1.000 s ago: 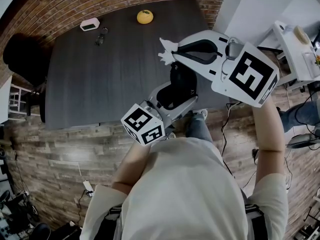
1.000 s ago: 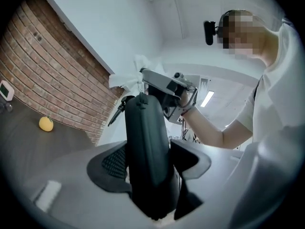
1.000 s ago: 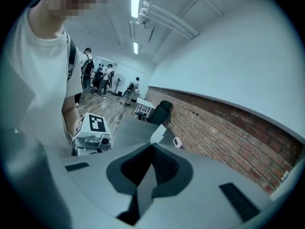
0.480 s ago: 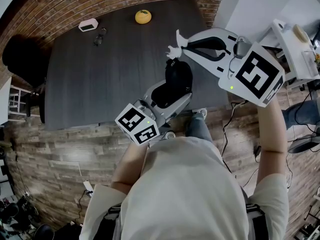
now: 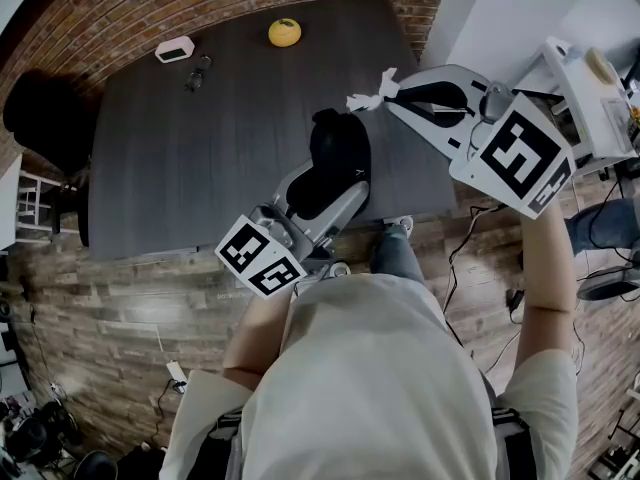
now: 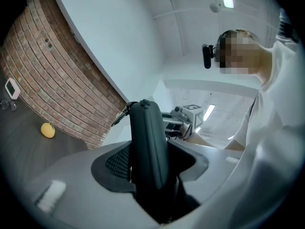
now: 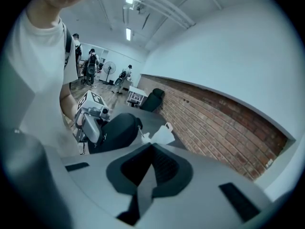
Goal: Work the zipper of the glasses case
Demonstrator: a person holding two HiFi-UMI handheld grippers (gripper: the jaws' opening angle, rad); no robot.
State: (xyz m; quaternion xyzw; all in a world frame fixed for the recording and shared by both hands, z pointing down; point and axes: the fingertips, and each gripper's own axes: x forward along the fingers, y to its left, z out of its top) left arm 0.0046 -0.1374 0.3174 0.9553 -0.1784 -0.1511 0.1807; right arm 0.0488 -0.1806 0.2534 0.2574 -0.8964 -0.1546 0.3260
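I have the glasses case [image 5: 335, 158] lifted off the counter [image 5: 200, 168], above its near edge, with the left gripper [image 5: 338, 196] reaching up to it from about seven o'clock. Those jaws have just been closing and now press on the case's two broad sides, so it stands on edge between them. In the left gripper view the narrow seam edge runs up the middle, facing the camera. I judge that hold is chosen to leave the zipper track free all the way round.

The right gripper [image 5: 392, 90] sits at about one o'clock of the case. Its jaws are pressed together on the white pull tag [image 5: 366, 99] at the case's far end. In the right gripper view the tag pokes out past the tips, and a thin link joins it to the case. I take it the tag is pinched because it offers more to hold than a bare slider would.

The case looks closed, though I cannot tell how far the zipper has run.

A yellow fruit [image 5: 284, 33] lies at twelve o'clock near the far edge. A small white device [image 5: 175, 50] and what seems a pair of glasses [image 5: 197, 73] lie at eleven o'clock, well apart from the work.
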